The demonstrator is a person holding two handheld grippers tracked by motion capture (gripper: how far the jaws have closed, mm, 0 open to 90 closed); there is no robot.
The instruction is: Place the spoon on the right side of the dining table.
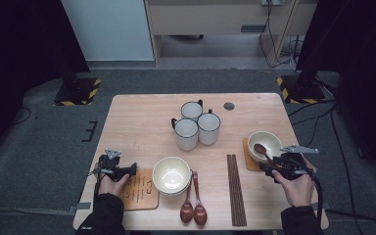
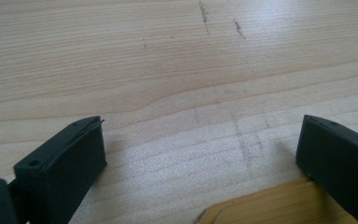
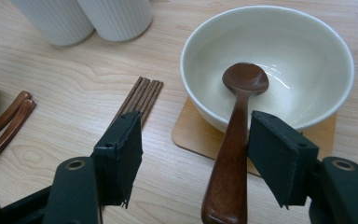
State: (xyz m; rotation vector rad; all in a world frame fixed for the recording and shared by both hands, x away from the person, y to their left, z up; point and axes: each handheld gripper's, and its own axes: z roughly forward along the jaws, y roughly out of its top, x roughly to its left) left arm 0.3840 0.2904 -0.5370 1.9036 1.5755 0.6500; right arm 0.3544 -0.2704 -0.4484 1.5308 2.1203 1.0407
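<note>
A cream bowl [image 1: 266, 141] [image 3: 307, 60] sits on a light wooden coaster [image 1: 247, 159] [image 3: 191, 133] at the table's right. A dark wooden spoon [image 1: 262, 151] [image 3: 235, 130] rests in it, scoop inside and handle leaning out over the rim. My right gripper [image 1: 269, 167] [image 3: 196, 128] is open. The spoon handle lies between the jaws, close against the right one and well away from the left. My left gripper [image 1: 132, 169] [image 2: 203, 128] is open low over bare table at the front left, with a second wooden coaster [image 1: 139, 190] [image 2: 270, 205] by its right jaw.
Three white mugs [image 1: 196, 124] stand at the table's middle. Stacked cream bowls [image 1: 171, 175] sit at the front centre, two wooden spoons [image 1: 193, 208] beside them. A bundle of dark chopsticks [image 1: 235, 188] [image 3: 140, 98] lies left of the right coaster. The table edge [image 1: 98, 142] is near my left hand.
</note>
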